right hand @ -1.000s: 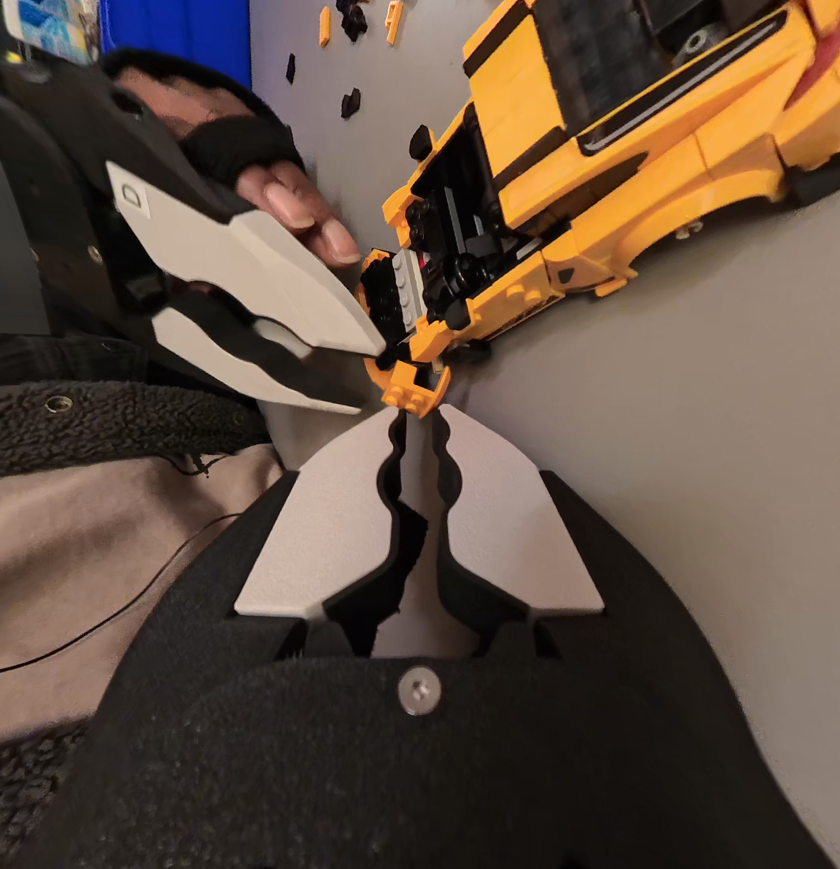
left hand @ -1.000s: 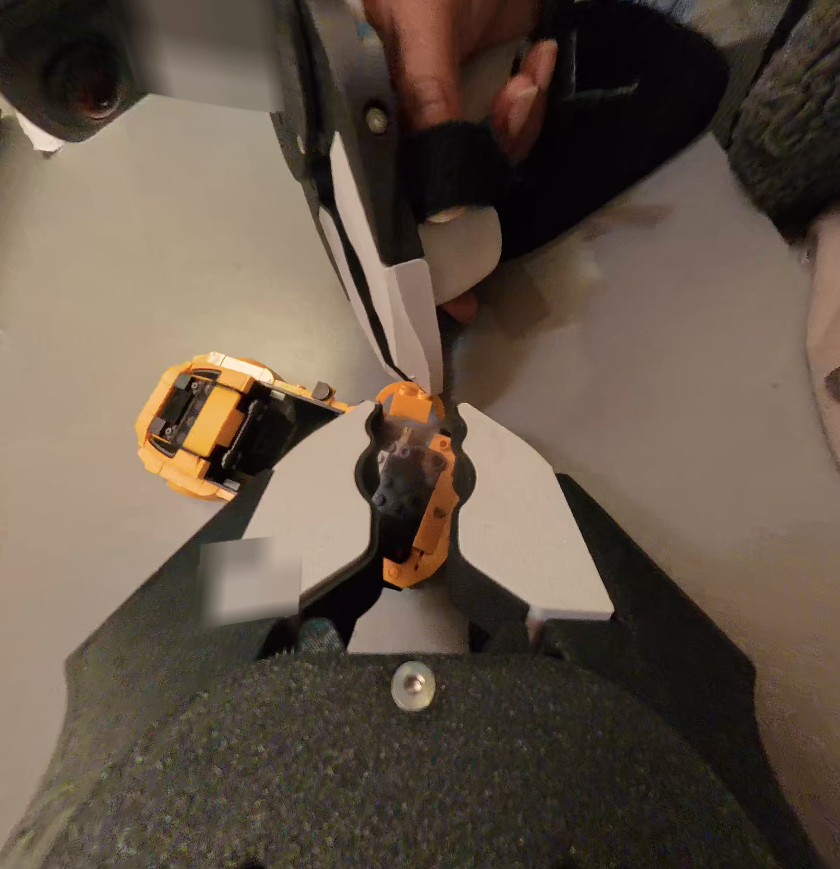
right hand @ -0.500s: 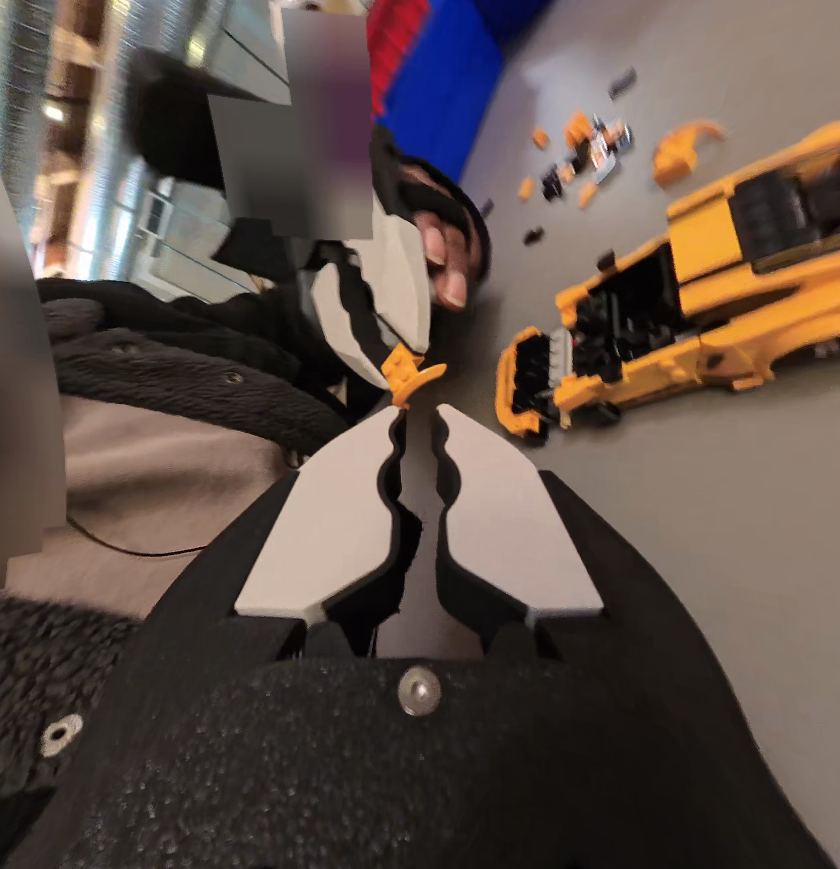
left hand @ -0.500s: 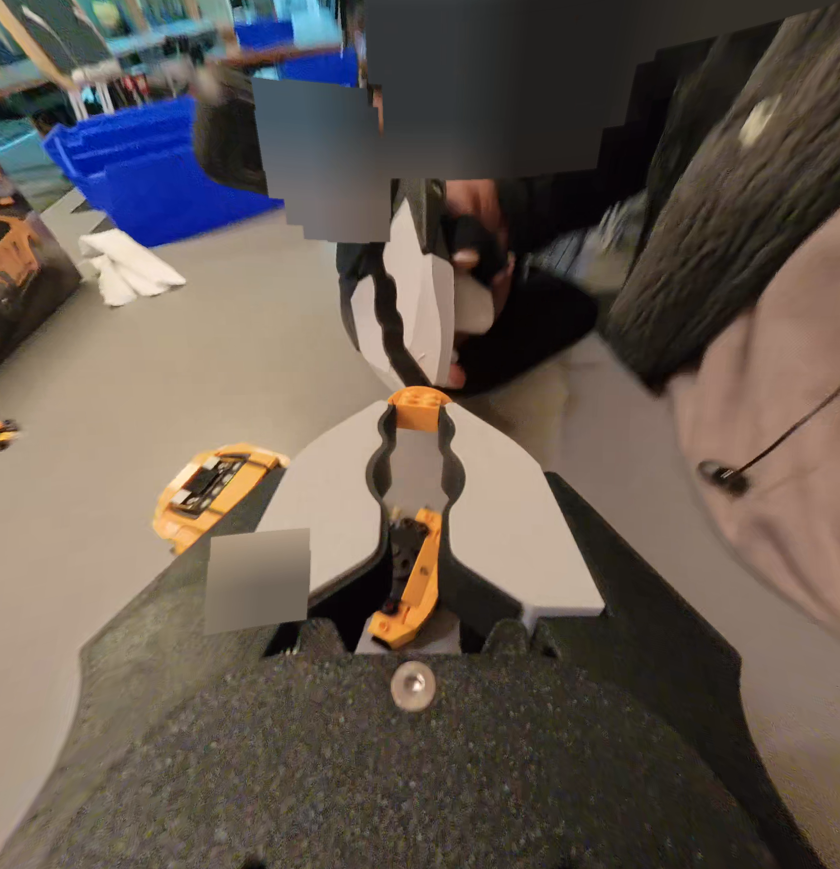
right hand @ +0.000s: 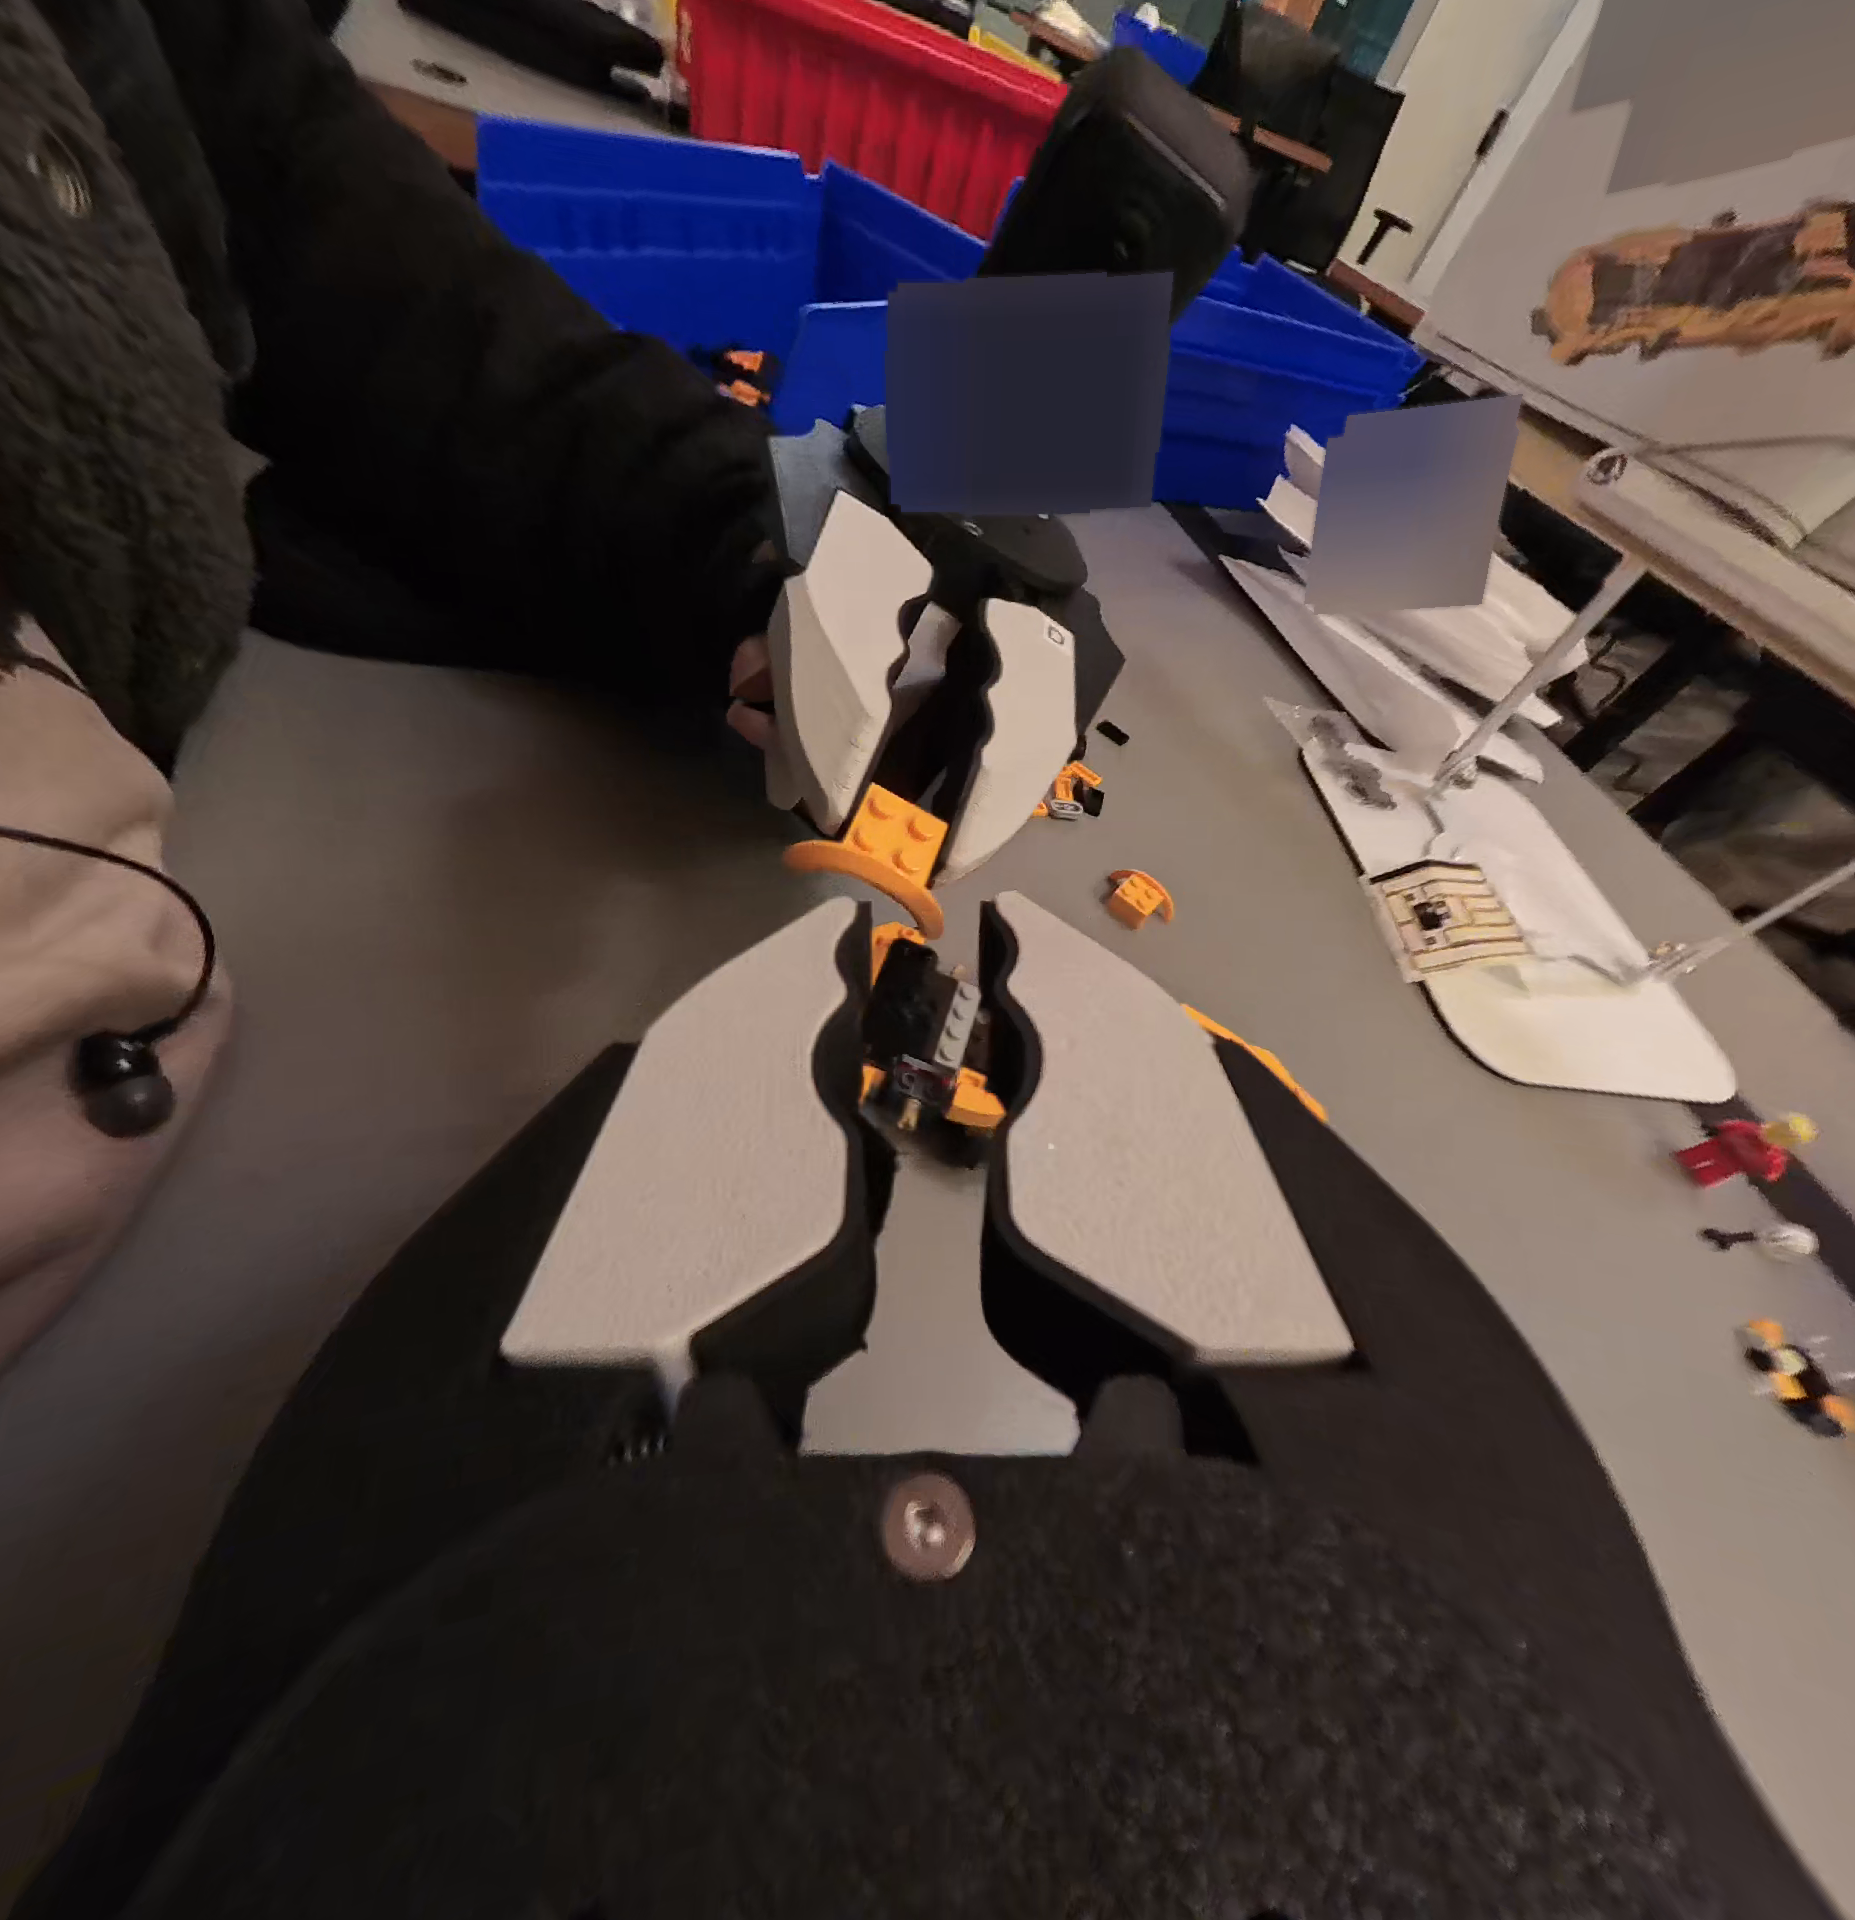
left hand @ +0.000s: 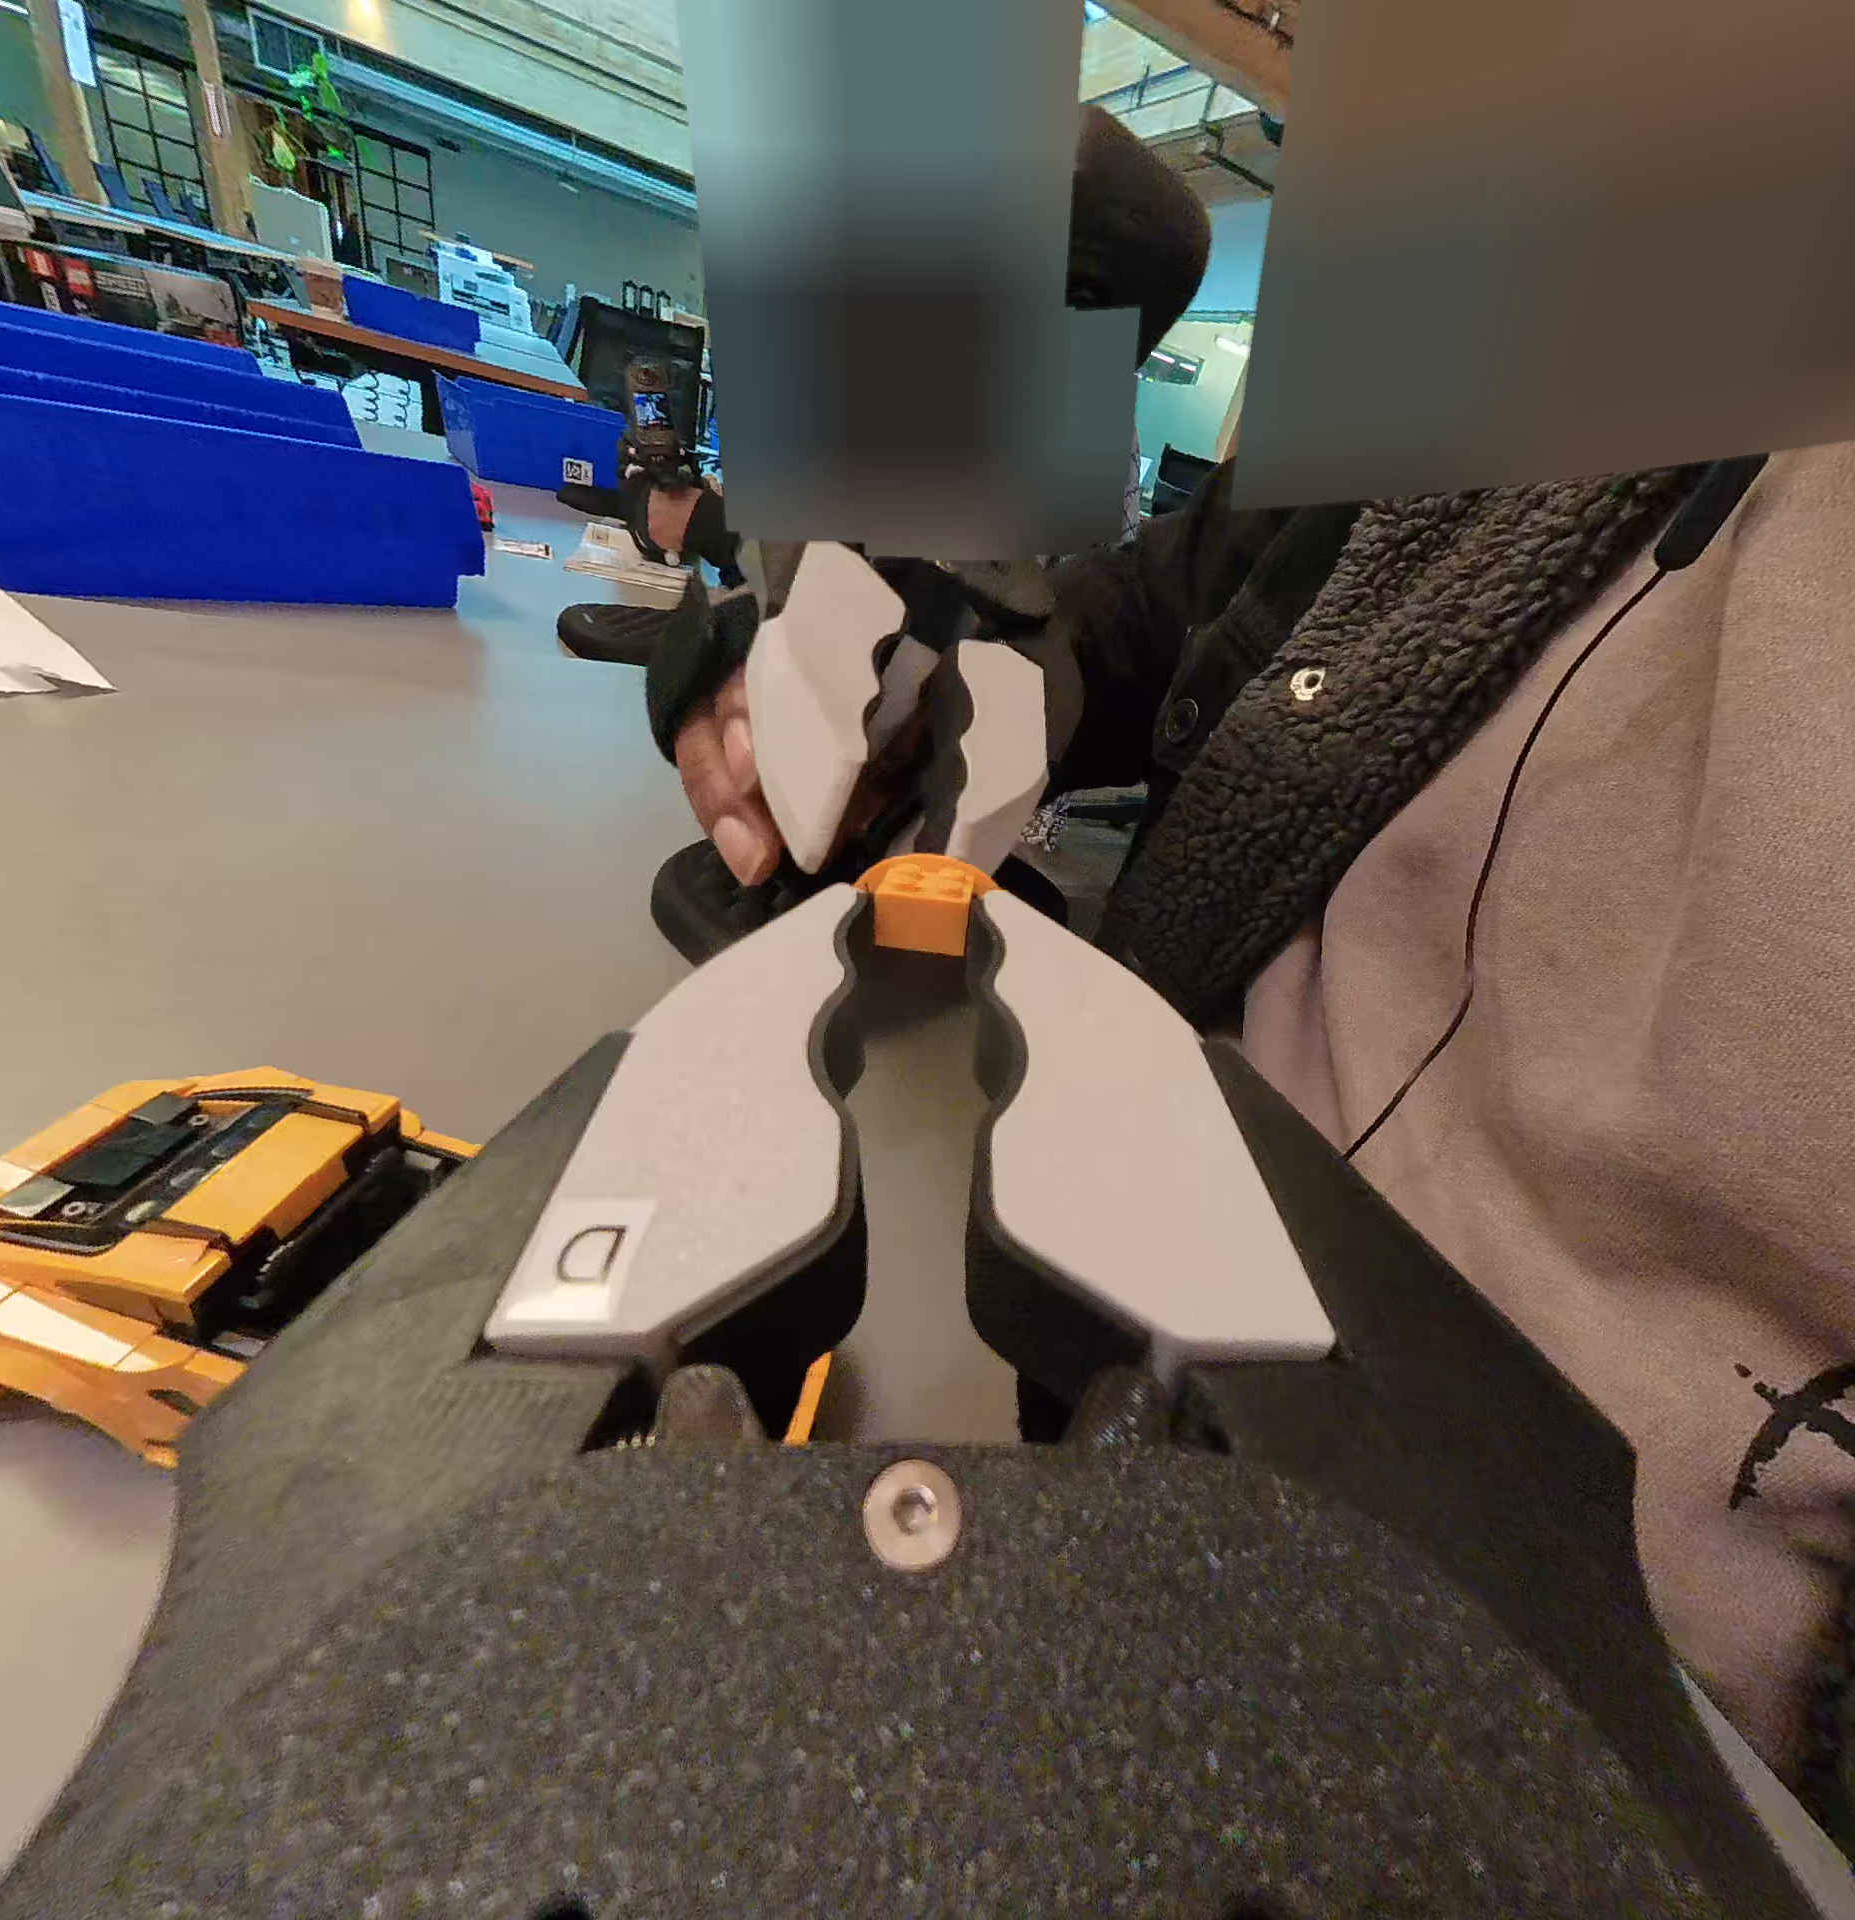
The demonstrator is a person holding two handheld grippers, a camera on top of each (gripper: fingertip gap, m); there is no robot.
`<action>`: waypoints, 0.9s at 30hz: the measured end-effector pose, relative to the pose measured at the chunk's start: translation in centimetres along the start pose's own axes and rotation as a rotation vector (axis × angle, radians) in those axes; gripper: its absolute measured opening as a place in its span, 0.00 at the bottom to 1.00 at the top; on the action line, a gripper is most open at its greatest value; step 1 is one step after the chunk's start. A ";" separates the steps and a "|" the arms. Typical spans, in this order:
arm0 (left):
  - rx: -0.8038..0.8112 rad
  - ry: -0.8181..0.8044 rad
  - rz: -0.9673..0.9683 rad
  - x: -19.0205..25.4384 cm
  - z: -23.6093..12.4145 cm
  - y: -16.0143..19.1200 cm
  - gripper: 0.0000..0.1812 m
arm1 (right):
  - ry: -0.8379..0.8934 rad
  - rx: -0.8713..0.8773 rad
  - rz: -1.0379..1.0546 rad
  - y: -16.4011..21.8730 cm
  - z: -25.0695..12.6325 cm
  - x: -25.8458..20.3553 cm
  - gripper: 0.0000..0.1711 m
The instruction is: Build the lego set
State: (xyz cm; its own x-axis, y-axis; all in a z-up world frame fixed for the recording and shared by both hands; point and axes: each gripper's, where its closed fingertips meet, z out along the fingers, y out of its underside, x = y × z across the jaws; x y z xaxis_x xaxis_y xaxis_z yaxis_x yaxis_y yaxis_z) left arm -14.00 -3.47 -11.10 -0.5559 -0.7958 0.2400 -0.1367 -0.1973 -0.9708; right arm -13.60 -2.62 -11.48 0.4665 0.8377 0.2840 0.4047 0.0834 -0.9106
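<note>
My left gripper (left hand: 921, 906) is shut on an orange wheel-arch piece (left hand: 918, 920), pinched by its studded block at the fingertips and held in the air. The right wrist view shows the same grasp (right hand: 892, 831), with the arch's curved rim (right hand: 881, 878) hanging below the fingers. My right gripper (right hand: 918, 914) is open and holds nothing. It faces the left gripper closely, and the left wrist view (left hand: 892, 821) also shows its fingers apart. The orange lego car (left hand: 144, 1226) lies on the grey table; its open end (right hand: 933, 1029) shows below, between my right fingers.
A second orange arch piece (right hand: 1139, 896) and small loose parts (right hand: 1079, 795) lie on the table. A red minifigure (right hand: 1733, 1148) and white sheets with a clear stand (right hand: 1525, 997) are at the right. Blue bins (left hand: 175, 499) stand behind. A person's torso (left hand: 1577, 935) is close. The grippers are tip to tip, or close to it. The red minifigure (right hand: 1733, 1148) is about equally far from each gripper, around 35 cm.
My left gripper closed on the arch piece at the car's end and lifted it away from the car. My right gripper's jaws opened wider. Both views have tilted up from the table.
</note>
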 end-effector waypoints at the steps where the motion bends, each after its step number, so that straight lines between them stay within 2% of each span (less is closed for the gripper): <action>1: -0.004 0.000 -0.001 0.0 0.0 0.1 0.09 | -0.005 -0.009 -0.031 0.0 0.0 -0.1 0.09; 3: -0.006 0.007 -0.007 0.0 0.1 0.3 0.09 | -0.013 -0.016 -0.089 -0.1 0.0 -0.4 0.05; 7: -0.040 0.009 -0.015 -0.1 0.1 0.8 0.09 | 0.018 -0.052 -0.210 0.2 0.1 -0.5 0.04; 16: -0.472 -0.112 0.166 -2.0 -0.2 4.5 0.11 | 0.017 -0.168 -0.353 3.5 1.2 -0.5 0.02; 20: -0.595 -0.064 0.150 -2.6 -0.5 5.3 0.14 | 0.037 -0.196 -0.487 4.6 1.7 -0.2 0.02; 27: -0.807 -0.001 0.178 -3.9 -0.8 6.6 0.10 | 0.054 -0.192 -0.656 5.9 2.3 0.1 0.02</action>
State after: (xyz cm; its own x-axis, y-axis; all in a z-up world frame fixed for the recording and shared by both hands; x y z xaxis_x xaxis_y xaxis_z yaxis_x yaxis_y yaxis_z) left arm -13.42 -1.18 -18.49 -0.6240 -0.7770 0.0823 -0.5940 0.4034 -0.6960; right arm -12.99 -0.83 -17.58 0.1131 0.6182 0.7778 0.7471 0.4631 -0.4767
